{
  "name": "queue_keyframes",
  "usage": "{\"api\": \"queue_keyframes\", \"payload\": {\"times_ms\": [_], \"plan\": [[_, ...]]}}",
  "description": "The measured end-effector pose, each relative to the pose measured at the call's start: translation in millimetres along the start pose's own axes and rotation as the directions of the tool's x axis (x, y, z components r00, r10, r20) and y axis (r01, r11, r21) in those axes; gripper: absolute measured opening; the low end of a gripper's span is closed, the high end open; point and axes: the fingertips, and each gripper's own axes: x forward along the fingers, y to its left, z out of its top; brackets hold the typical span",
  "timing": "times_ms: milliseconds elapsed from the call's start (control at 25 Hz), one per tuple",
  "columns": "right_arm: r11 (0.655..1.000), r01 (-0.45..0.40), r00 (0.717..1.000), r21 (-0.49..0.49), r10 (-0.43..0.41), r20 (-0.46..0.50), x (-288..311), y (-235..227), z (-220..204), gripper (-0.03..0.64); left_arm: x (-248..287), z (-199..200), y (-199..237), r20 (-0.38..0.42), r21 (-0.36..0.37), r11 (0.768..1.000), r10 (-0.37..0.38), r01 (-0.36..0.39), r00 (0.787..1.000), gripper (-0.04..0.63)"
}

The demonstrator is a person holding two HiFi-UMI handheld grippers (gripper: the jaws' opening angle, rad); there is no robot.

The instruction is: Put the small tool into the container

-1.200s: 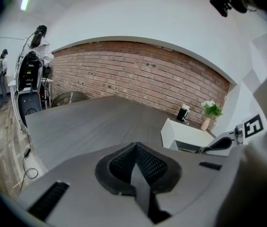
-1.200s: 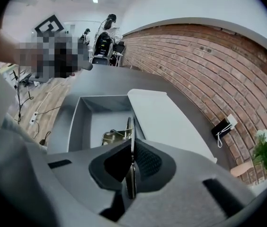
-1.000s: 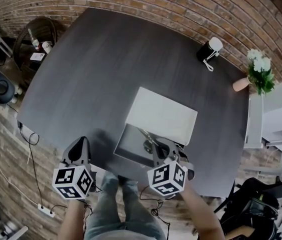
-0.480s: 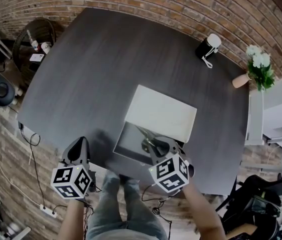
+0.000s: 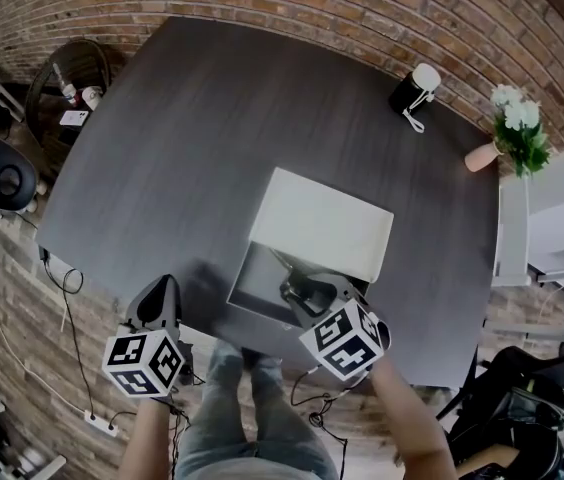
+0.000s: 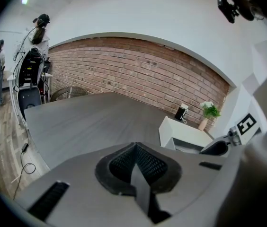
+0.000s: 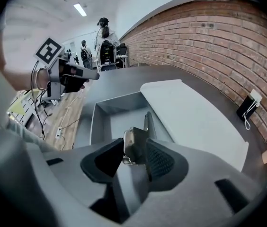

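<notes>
An open grey container (image 5: pixel 255 286) stands near the table's front edge, its pale lid (image 5: pixel 324 226) folded back behind it. My right gripper (image 5: pixel 302 294) hangs over the container's near right part. In the right gripper view its jaws are opening: the small metal tool (image 7: pixel 134 144) stands between them, leaning on the right pad with a gap on the left, above the container (image 7: pixel 103 109) and beside the lid (image 7: pixel 190 117). My left gripper (image 5: pixel 159 295) is shut with nothing in it (image 6: pixel 136 162), off to the container's left at the table edge.
A black and white device (image 5: pixel 415 91) with a cord stands at the table's far right. A vase of flowers (image 5: pixel 511 136) is beyond the right corner. A round side table (image 5: pixel 68 72) with small items is at the left. The person's legs are below the front edge.
The right gripper's marker cube has turned and slid slightly right and down over the container. The left gripper has not moved.
</notes>
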Motion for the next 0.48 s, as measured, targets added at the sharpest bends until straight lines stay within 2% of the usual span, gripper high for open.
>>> {"api": "queue_keyframes", "payload": {"times_ms": [240,480], "plan": [[0.999,-0.033,0.999,-0.001,0.034,0.022,-4,5,4,0.178,1,2,-5,0.0,0.002,1.0,-0.01,0.01,1.0,-0.006],[0.994,-0.051,0.994,0.096,0.042,0.101,-19,3,13,0.178,-2,8,-11,0.007,0.011,1.0,-0.024,0.023,1.0,-0.006]]}}
